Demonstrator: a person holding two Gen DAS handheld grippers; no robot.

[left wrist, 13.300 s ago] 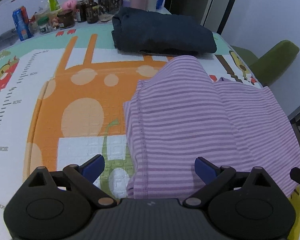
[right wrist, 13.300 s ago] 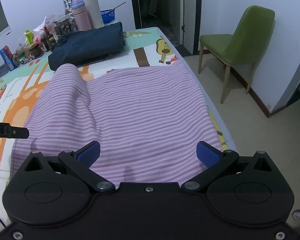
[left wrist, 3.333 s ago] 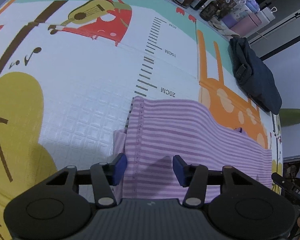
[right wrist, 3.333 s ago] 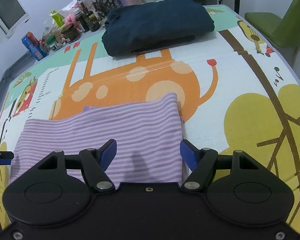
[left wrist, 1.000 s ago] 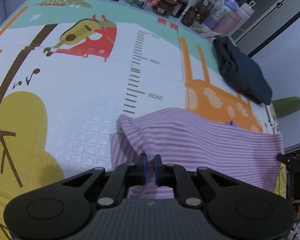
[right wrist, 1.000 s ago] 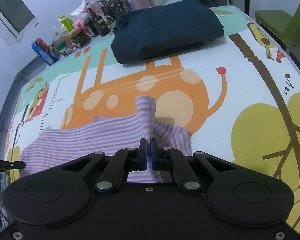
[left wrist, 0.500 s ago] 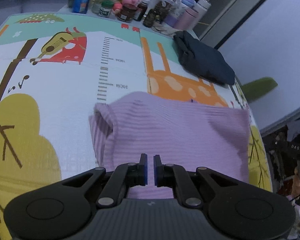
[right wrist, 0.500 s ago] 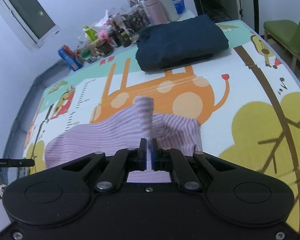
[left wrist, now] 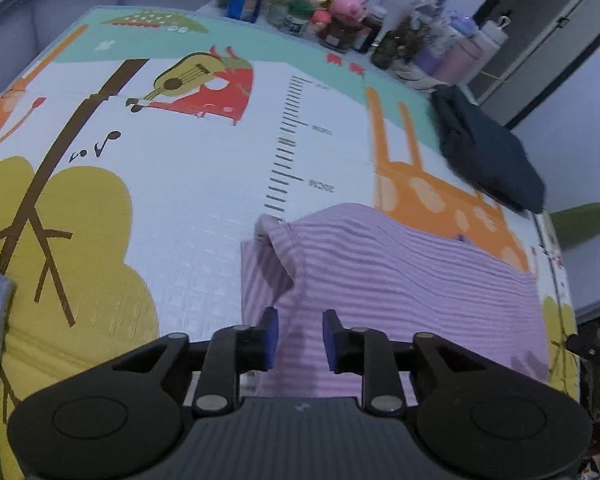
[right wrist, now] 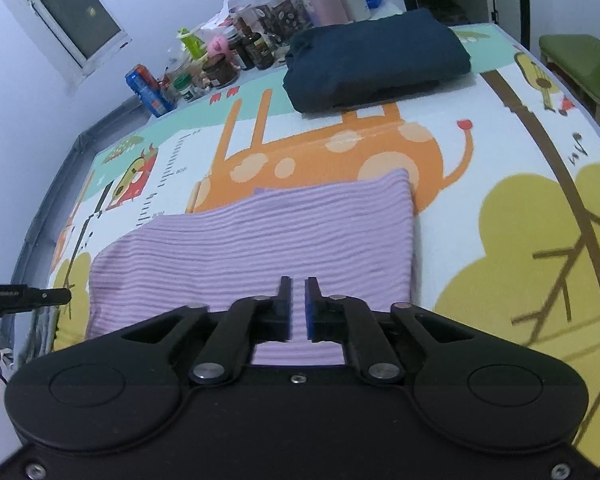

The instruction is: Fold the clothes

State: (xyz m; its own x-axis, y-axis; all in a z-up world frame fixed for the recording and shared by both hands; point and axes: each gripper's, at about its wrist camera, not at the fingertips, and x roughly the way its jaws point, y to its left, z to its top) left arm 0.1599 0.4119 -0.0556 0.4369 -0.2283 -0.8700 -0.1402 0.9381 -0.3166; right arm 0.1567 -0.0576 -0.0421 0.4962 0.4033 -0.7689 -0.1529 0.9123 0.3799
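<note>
— Two grippers above one striped purple shirt (left wrist: 400,280) folded on the play mat (left wrist: 160,184): where does it lie?
— Ahead of and beneath both. The left gripper (left wrist: 297,336) is parted, holding nothing; the right gripper (right wrist: 298,306) shows a narrow gap, cloth below, with nothing pinched

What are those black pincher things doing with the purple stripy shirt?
A person is folding clothes with two hand-held tools. The purple striped shirt lies folded into a rectangle on the colourful cartoon play mat. The left tool hangs open over the shirt's near left corner, gripping nothing. The right tool is over the shirt's near edge with only a narrow gap between its pads; whether it pinches cloth is unclear. A folded dark navy garment sits at the far end.
</note>
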